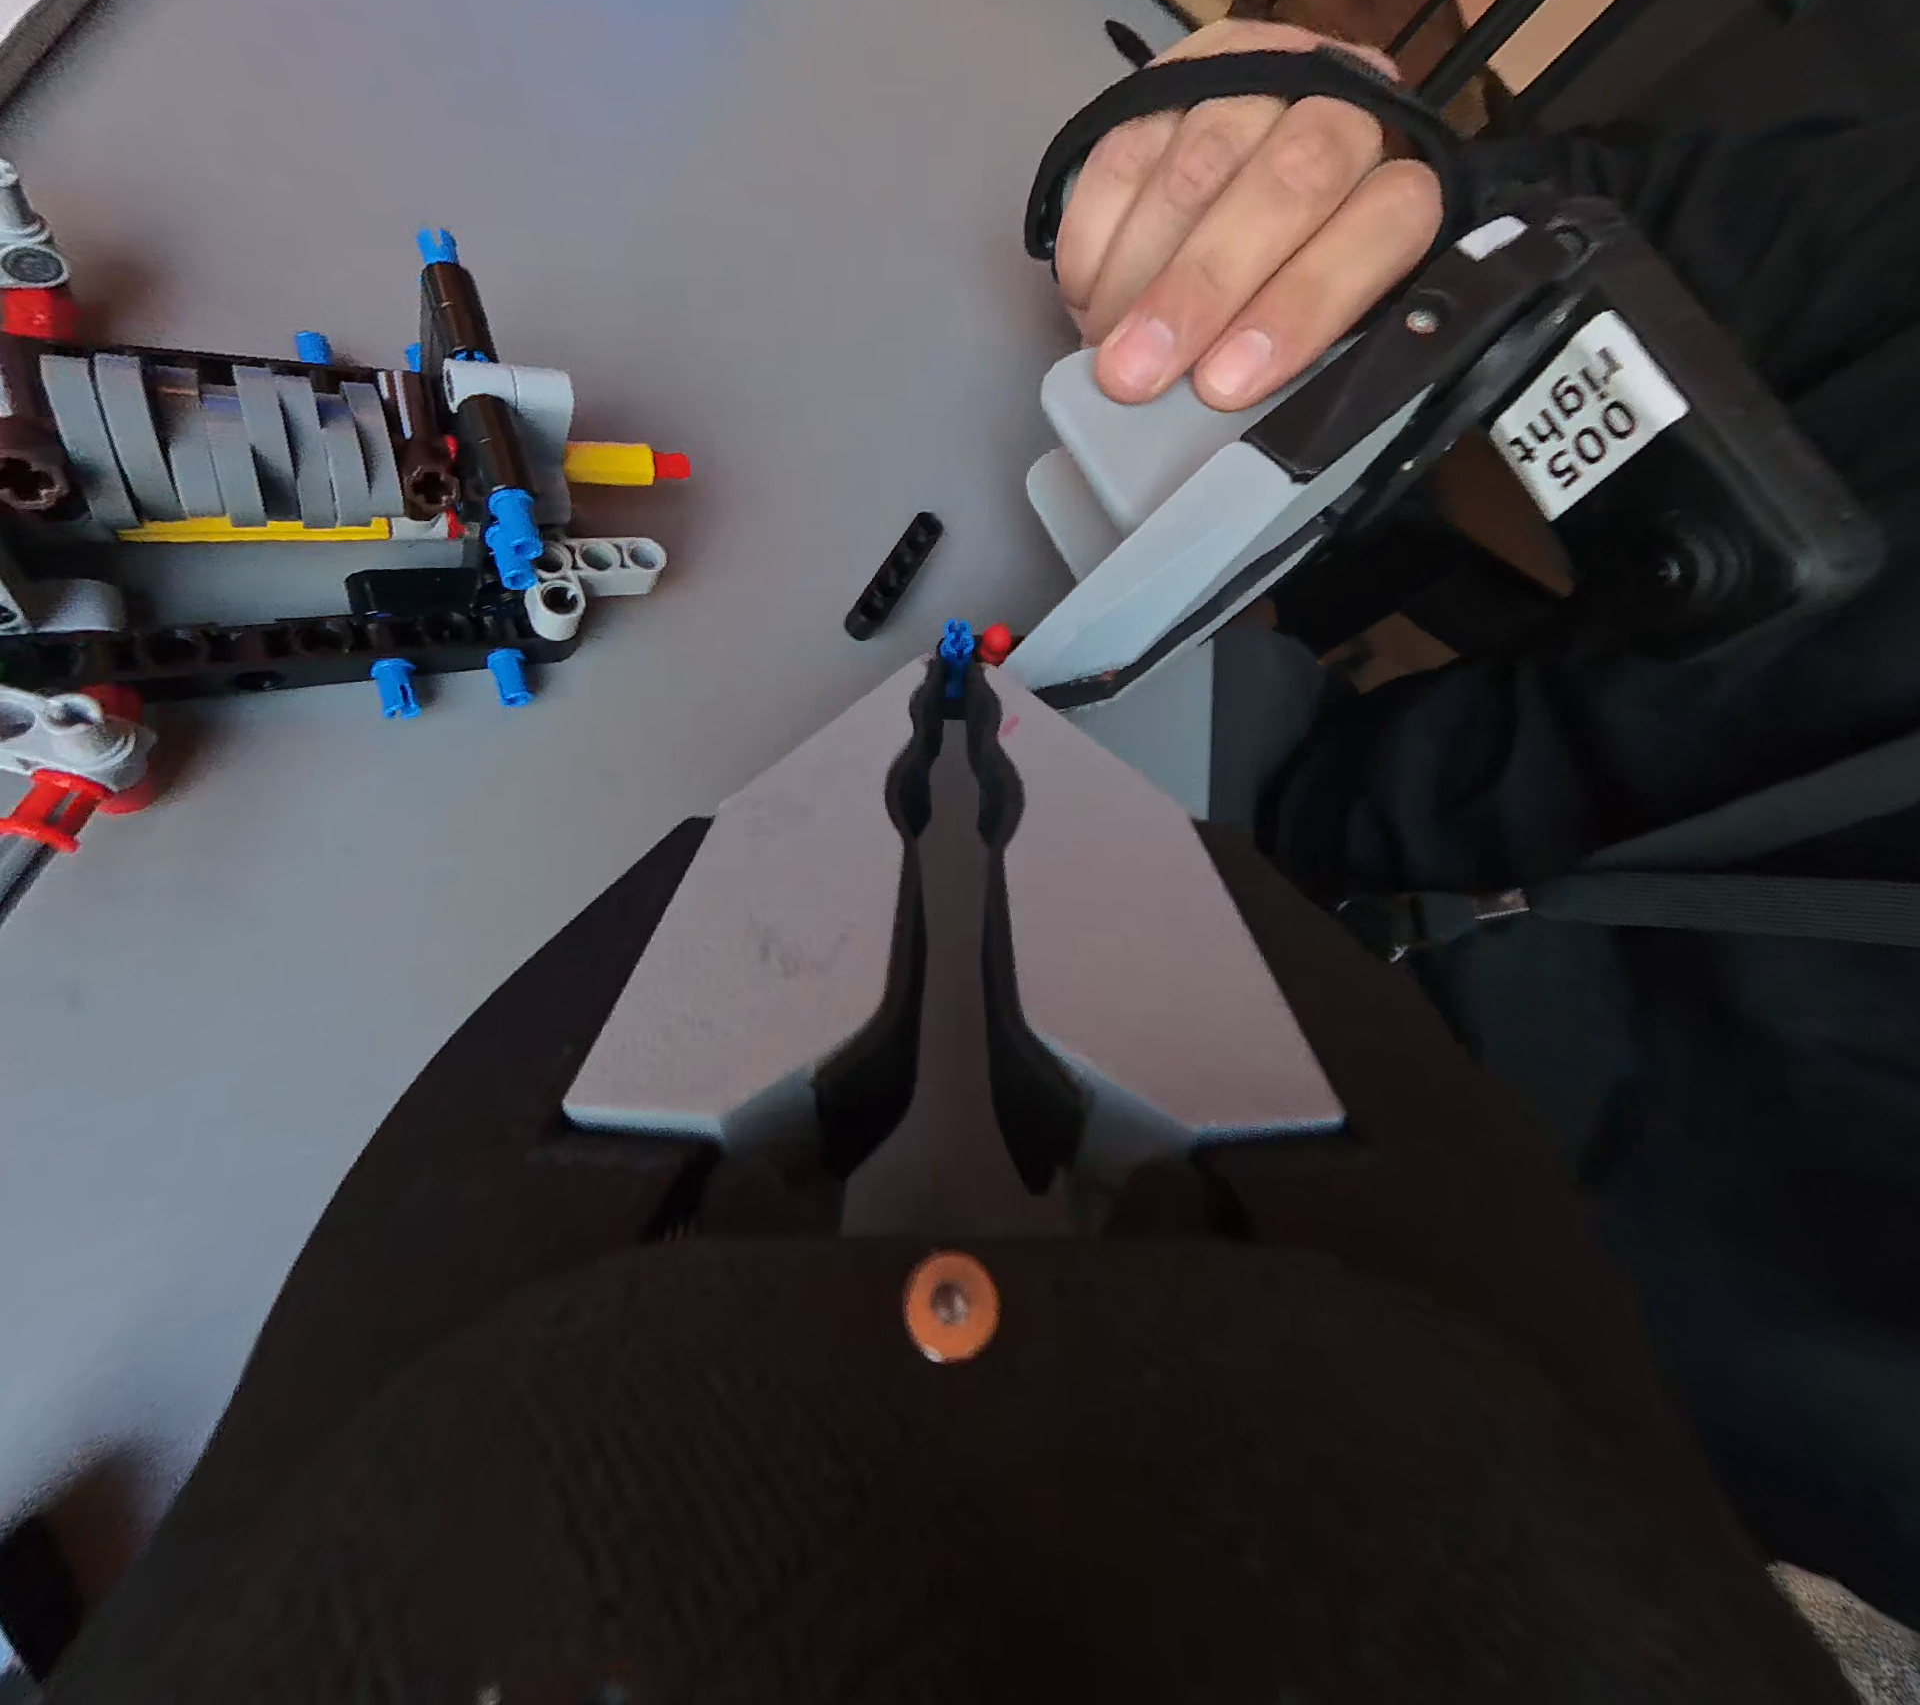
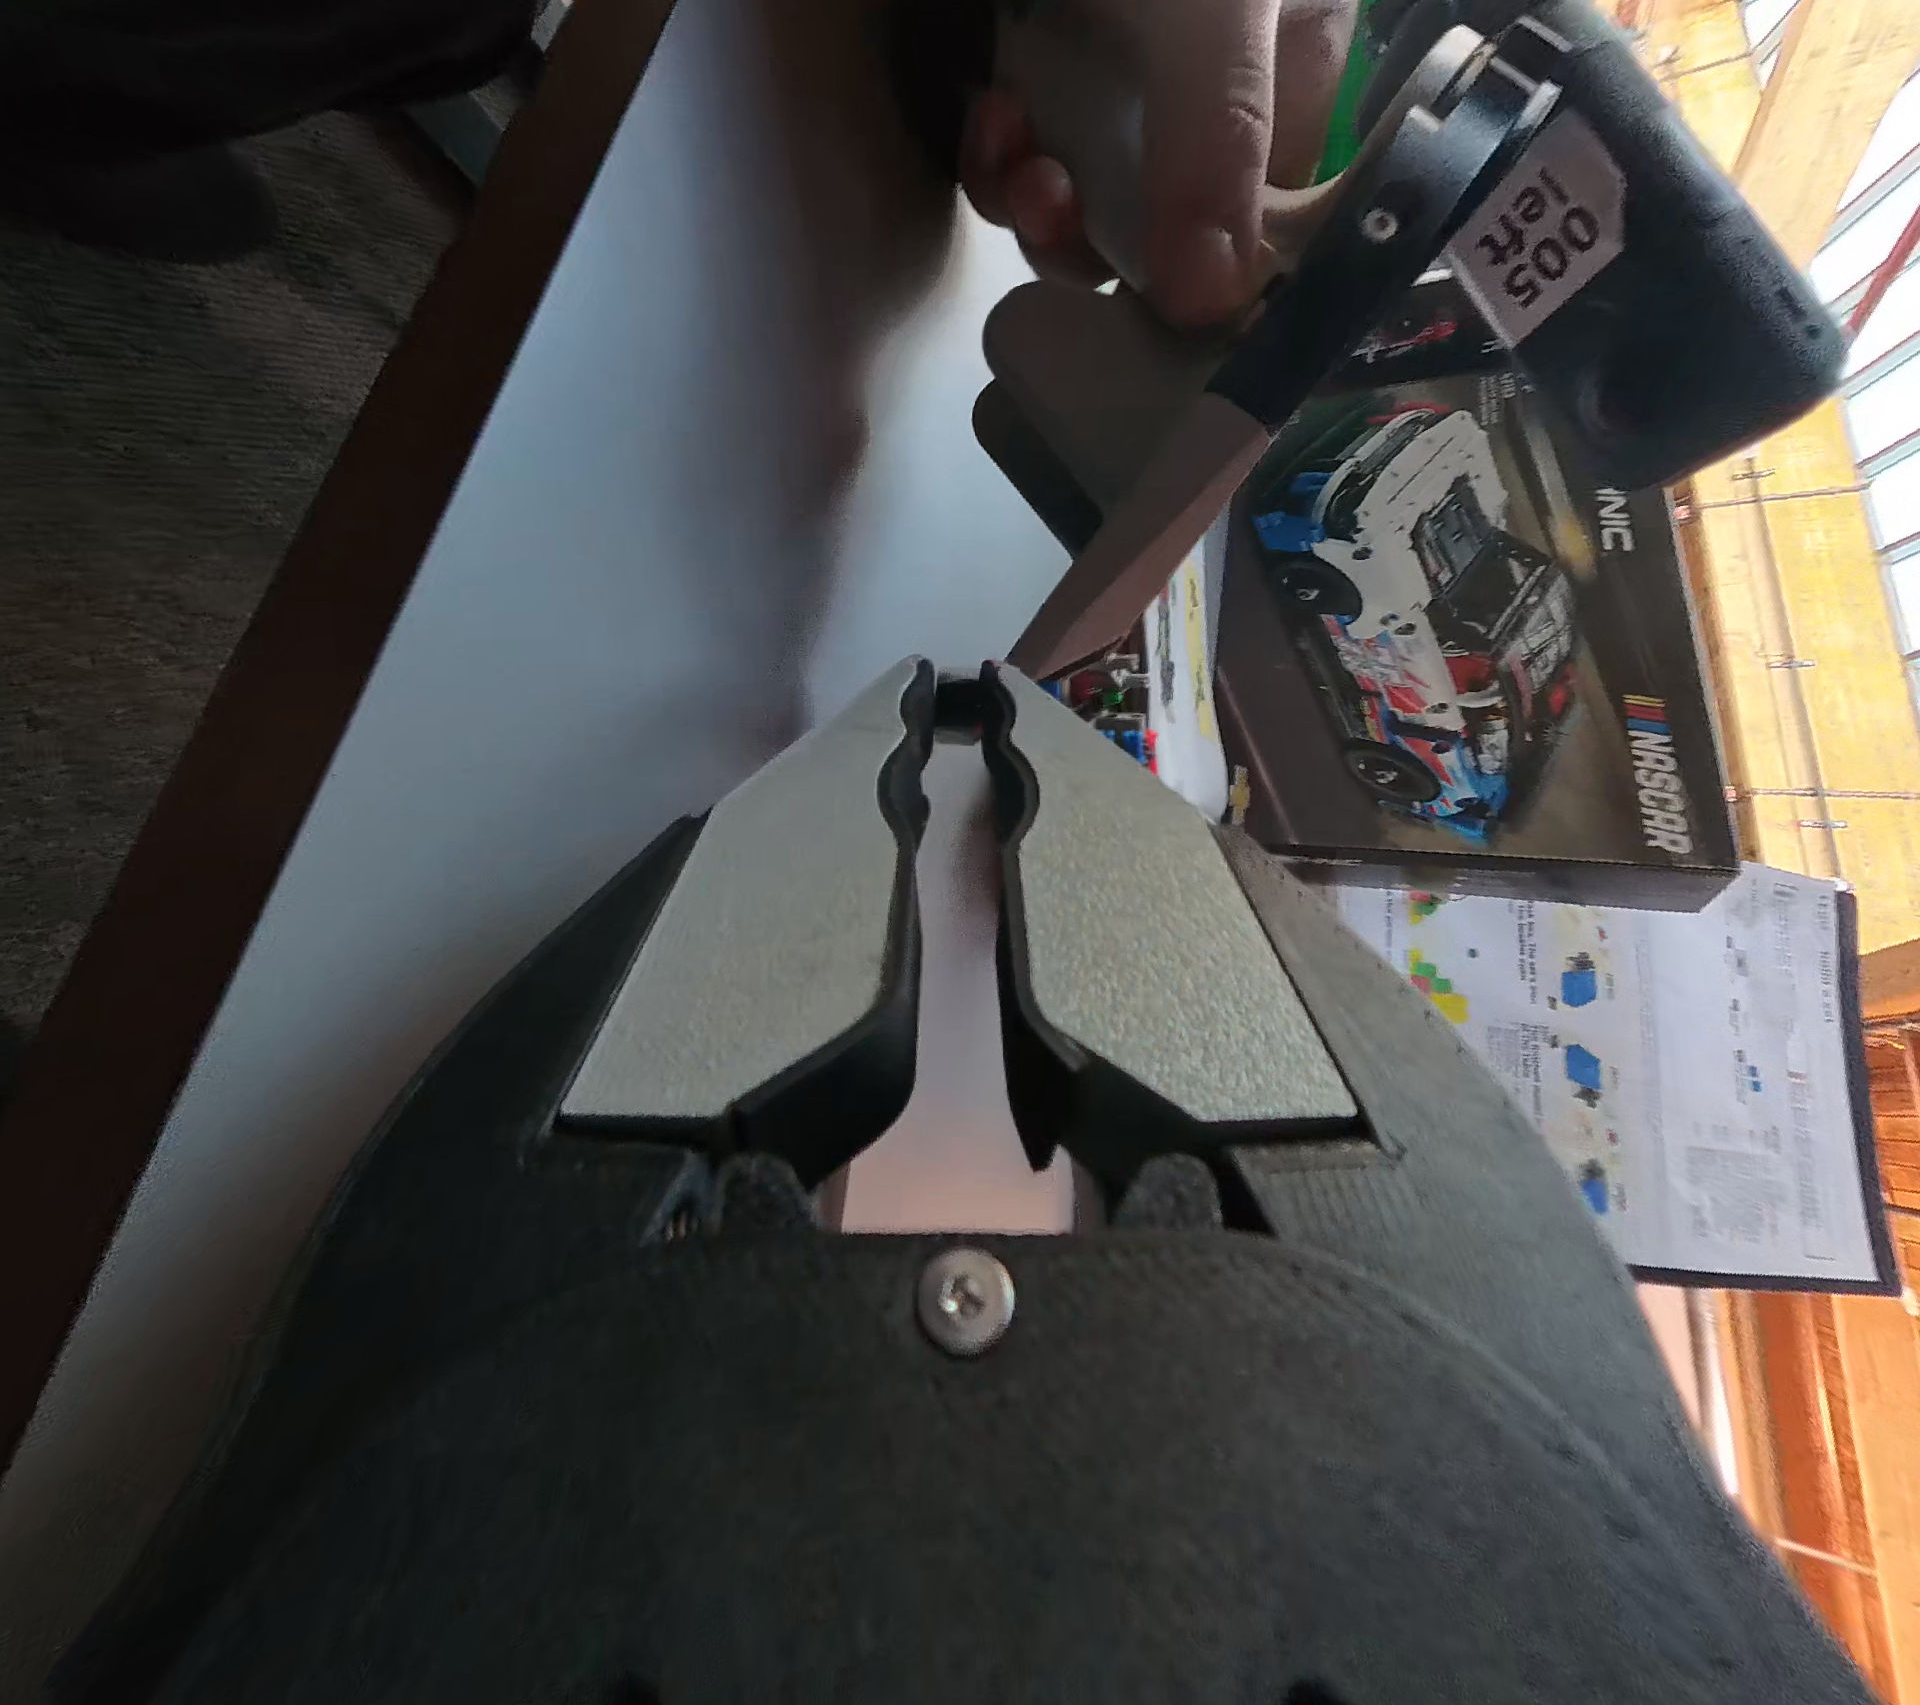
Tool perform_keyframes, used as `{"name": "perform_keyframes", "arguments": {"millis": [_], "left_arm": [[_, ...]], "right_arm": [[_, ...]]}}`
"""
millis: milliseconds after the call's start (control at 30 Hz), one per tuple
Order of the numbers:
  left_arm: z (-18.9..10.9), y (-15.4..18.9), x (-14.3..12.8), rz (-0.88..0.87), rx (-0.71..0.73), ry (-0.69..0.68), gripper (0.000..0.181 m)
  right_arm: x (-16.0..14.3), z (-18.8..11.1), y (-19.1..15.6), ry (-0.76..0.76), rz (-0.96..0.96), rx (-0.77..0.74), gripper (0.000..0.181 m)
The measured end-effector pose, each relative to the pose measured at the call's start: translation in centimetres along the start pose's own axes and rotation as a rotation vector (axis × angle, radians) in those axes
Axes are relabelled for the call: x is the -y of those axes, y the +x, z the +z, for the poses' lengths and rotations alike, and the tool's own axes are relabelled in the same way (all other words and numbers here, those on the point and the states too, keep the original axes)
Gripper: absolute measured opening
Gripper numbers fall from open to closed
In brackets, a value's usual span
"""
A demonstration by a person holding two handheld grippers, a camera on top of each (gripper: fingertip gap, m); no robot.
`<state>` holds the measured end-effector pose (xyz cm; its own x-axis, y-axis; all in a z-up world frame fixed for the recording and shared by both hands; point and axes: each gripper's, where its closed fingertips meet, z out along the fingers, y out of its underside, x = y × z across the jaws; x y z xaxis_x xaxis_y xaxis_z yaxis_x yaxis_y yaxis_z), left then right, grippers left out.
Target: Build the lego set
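Small blue plastic connector pin (image 1: 954, 649), pinched at the tips of the left gripper (image 1: 954, 668); right gripper (image 2: 961, 705) clamps a small black piece (image 2: 958, 701) tip-to-tip with it (presumably for joining in mid-air). Part-built grey-and-black brick chassis (image 1: 312, 502) and loose black beam (image 1: 894, 575) lie apart on the grey tabletop (image 1: 727, 201); shelving behind.
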<state>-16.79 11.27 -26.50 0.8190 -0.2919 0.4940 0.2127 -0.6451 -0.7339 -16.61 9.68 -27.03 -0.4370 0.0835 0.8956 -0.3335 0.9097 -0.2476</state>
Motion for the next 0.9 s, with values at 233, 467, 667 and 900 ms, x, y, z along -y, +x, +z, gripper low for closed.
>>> {"name": "perform_keyframes", "arguments": {"millis": [233,467,667,900], "left_arm": [[0.0,-1.2,-0.8,0.048,0.089,-0.067,0.000],[0.2,-1.2,-1.4,0.105,0.123,-0.100,0.001],[0.2,-1.0,-1.5,0.103,0.095,-0.110,0.001],[0.2,-1.0,-1.6,0.130,0.099,-0.116,0.001]], "right_arm": [[-0.6,-1.9,0.5,0.068,0.169,0.033,0.017],[-4.2,-2.3,0.2,0.031,0.561,0.185,0.030],[-4.9,-1.9,-1.0,0.017,0.779,0.382,0.034],[-5.0,-1.7,-1.8,-0.002,0.828,0.483,0.015]]}}
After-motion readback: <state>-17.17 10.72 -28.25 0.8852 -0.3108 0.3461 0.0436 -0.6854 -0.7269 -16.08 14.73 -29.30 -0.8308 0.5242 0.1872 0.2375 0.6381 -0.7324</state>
